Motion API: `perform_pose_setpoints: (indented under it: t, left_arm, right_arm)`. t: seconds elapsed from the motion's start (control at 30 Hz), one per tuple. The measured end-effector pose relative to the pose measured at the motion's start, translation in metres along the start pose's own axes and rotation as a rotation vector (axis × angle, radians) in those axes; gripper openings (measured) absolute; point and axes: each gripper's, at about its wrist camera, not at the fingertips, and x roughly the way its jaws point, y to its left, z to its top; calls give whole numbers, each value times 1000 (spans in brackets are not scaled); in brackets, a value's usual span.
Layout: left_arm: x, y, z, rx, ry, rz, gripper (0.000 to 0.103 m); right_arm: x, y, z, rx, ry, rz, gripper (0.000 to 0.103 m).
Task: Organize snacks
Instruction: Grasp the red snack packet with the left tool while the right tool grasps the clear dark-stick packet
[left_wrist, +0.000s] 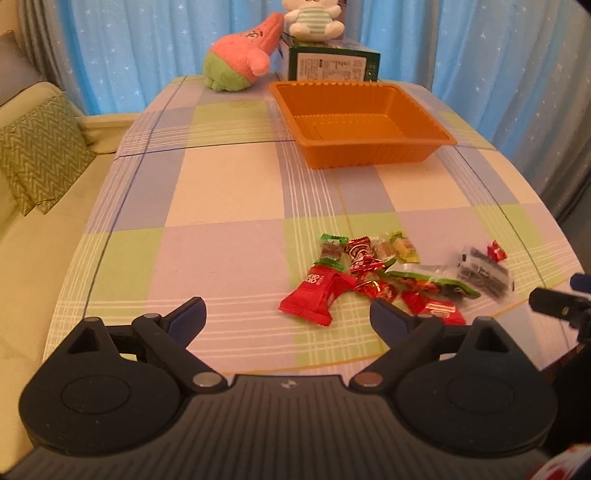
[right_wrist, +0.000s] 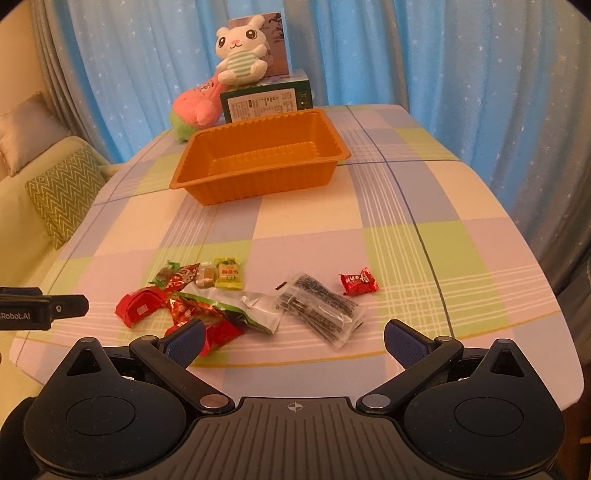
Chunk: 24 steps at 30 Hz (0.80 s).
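Left gripper (left_wrist: 288, 314) jaws apart, nothing between them, low over the checked tablecloth (left_wrist: 229, 184). Snack pile (left_wrist: 388, 273) at its 1 o'clock: roughly ten wrapped pieces, exact count unclear where wrappers overlap. One orange tray (left_wrist: 373, 151) at 12 o'clock, nothing in it. Two plush toys at the table's far edge: one pink-green (left_wrist: 240, 55), one white rabbit (right_wrist: 242, 51) seated on one green box (right_wrist: 266, 101). Right gripper (right_wrist: 293, 339) jaws apart, holding nothing; one clear packet (right_wrist: 321, 310) just ahead, one red candy (right_wrist: 358, 282) at 1 o'clock, apart from the pile.
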Motion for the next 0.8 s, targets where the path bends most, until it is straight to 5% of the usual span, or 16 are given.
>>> perform_pose_setpoints:
  t: [0.13,0.23,0.67,0.8]
  left_arm:
    - [25,-2,0,92,6,-54,88]
    - [43,-4,2,142,17,-102,82]
    - [88,-10,8,214,77,-169,33]
    - [89,-12,6,229,77,-159,27]
  right_arm:
    - [12,-5,3,2,1,6,102]
    - [23,-7,5,-2,9,14,83]
    - [55,-12,2,-45,35,8,83]
    - [61,-18,2,-66,44,4,83]
